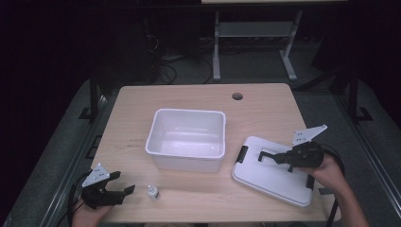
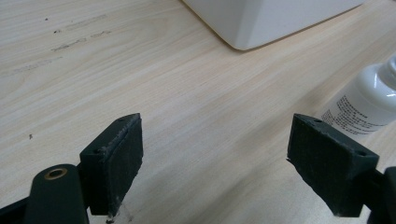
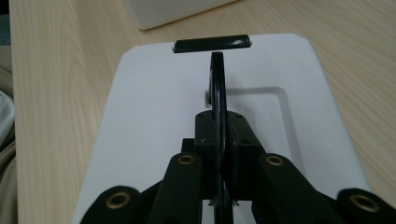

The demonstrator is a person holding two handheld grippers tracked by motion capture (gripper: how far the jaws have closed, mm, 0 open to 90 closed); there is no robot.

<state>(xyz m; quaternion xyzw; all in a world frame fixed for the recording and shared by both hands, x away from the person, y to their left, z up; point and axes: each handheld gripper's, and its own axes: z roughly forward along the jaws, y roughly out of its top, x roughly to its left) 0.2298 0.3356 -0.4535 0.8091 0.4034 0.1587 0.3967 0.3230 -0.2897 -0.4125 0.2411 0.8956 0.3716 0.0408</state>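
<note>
The lid [image 1: 274,175] is lying flat on the desk [image 1: 137,109] in the lower right of the high view, its black handle [image 3: 218,93] standing up on edge and clenched between the right tongs [image 1: 265,156]; in the right gripper view the jaws are pressing on the thin handle at the frame's centre, with a black latch [image 3: 212,44] along the lid's far edge near the top. The step in hand looks like taking hold of the lid to cap the bin [image 1: 187,139], which is sitting open and empty at the centre of the high view, just left of the lid and apart from it. The next move probably calls for lifting the lid straight up, carrying it leftward and squaring its corners over the bin's rim before lowering. The lid's near right corner is lying close to the desk's right edge, so room for lifting is upward and to the left. The left tongs [image 1: 118,187] are resting released at the lower left of the high view, jaws wide apart with nothing between them. A small white bottle [image 1: 152,192] is standing just right of them, in front of the bin, at the right edge of the left gripper view [image 2: 369,102]. The desk's upper part is lying bare but for a cable hole [image 1: 237,96].
</note>
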